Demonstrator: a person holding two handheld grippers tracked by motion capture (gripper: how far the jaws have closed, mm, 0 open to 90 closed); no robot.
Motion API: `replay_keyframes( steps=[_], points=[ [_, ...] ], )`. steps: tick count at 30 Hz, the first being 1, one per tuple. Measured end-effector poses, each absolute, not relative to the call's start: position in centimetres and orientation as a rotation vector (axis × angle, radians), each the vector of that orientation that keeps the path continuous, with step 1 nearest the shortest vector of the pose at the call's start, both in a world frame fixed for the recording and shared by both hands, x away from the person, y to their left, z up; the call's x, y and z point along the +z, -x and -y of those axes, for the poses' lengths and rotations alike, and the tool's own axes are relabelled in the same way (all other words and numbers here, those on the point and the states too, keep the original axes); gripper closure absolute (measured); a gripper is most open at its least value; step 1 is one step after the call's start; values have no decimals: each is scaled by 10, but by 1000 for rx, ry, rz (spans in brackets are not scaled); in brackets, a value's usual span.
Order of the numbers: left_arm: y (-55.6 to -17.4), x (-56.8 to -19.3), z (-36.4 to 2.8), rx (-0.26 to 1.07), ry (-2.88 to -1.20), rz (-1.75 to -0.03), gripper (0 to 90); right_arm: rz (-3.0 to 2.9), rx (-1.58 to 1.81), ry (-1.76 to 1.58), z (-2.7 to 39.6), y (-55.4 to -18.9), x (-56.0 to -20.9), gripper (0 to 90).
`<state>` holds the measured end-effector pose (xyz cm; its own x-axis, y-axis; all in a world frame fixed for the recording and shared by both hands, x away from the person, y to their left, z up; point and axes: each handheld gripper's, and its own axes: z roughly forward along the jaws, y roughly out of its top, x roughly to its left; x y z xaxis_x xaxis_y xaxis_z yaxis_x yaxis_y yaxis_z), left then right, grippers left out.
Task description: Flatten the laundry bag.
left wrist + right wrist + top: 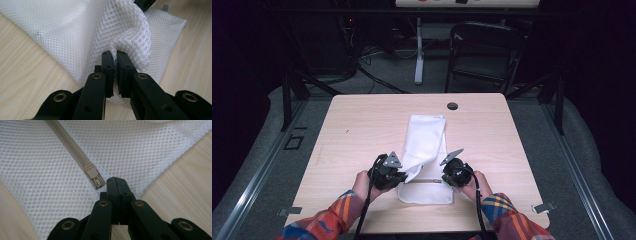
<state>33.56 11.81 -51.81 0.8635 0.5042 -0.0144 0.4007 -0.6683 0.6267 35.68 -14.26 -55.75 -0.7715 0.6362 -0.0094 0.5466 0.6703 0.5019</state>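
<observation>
Table brightly lit — surroundings dark, high view soft.

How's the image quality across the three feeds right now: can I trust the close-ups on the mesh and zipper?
High view: room dark, table evenly lit, image soft, so the mesh bag shows no weave. Left gripper view: sharp weave around the fingers, no glare. Right gripper view: zipper slider crisp beside the right gripper; mesh edges soften toward the corners.

Beyond the grippers stretches a pale wooden table; farther off stand a black folding chair and a white post on grey floor, dimly lit.
</observation>
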Motion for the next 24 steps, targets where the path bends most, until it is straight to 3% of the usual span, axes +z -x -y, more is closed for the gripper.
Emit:
replay_keyframes(
  steps=[24],
  points=[
    [-331, -517, -142, 230, -2383, -730, 858, -2691, 633, -1040, 156, -355, -555, 900]
  ],
)
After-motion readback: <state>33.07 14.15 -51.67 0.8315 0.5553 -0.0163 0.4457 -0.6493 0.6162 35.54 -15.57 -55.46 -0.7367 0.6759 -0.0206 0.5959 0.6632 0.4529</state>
